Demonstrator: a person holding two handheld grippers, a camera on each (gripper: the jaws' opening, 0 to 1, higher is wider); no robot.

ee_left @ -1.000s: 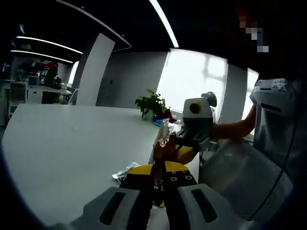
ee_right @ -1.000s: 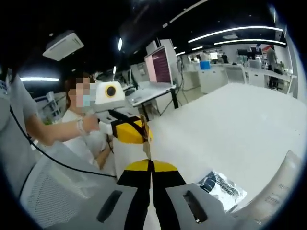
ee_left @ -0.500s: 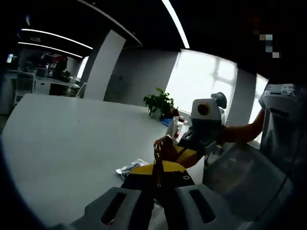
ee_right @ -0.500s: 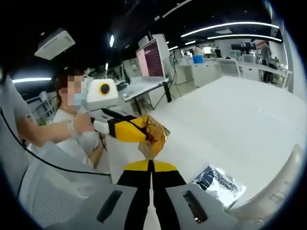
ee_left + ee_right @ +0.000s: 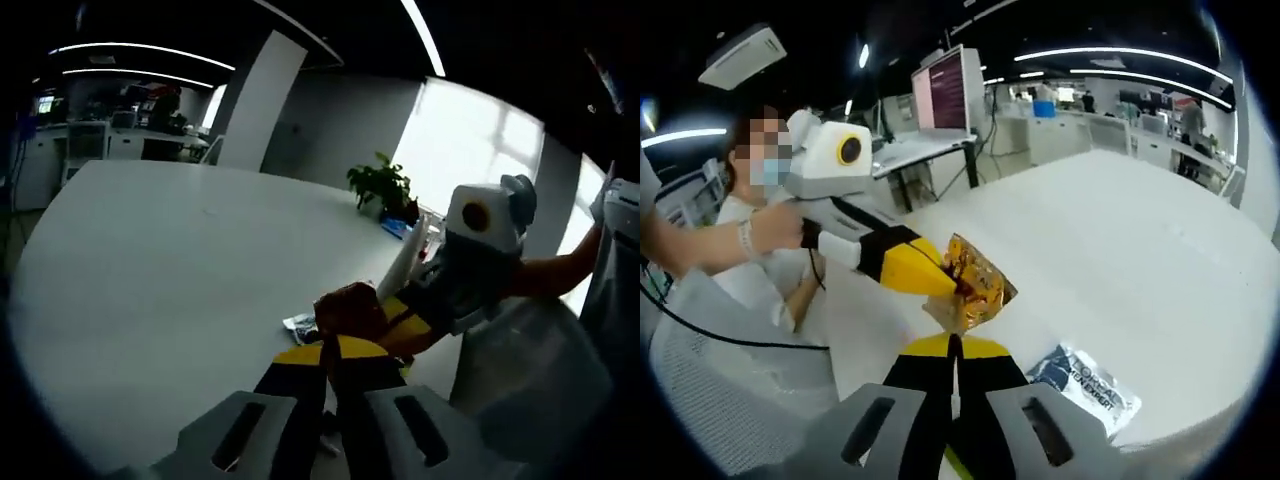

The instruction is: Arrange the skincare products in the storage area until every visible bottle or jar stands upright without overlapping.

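I'm pinching 1 crinkly gold sachet (image 5: 975, 292) between both closed grippers, left gripper (image 5: 940, 283) and right gripper (image 5: 955, 345), above the white table (image 5: 1140, 250). Pulling apart risks tearing it.

— What carries everything here?

— A big white table (image 5: 150, 260) with a rounded edge; in the right gripper view the same pale top (image 5: 1140, 260) runs far toward the back of the room.

— What lies on it?

— A flat silver sachet (image 5: 1083, 377) with dark print, lying near the table's near edge. In the left gripper view the sachet (image 5: 299, 323) peeks out just beside the claws, mostly hidden.

— Anything further off?

— At the far edge, by the bright window, a green potted plant (image 5: 380, 185) stands, and next to it a few small items (image 5: 400, 222), blue and red, too small to identify.
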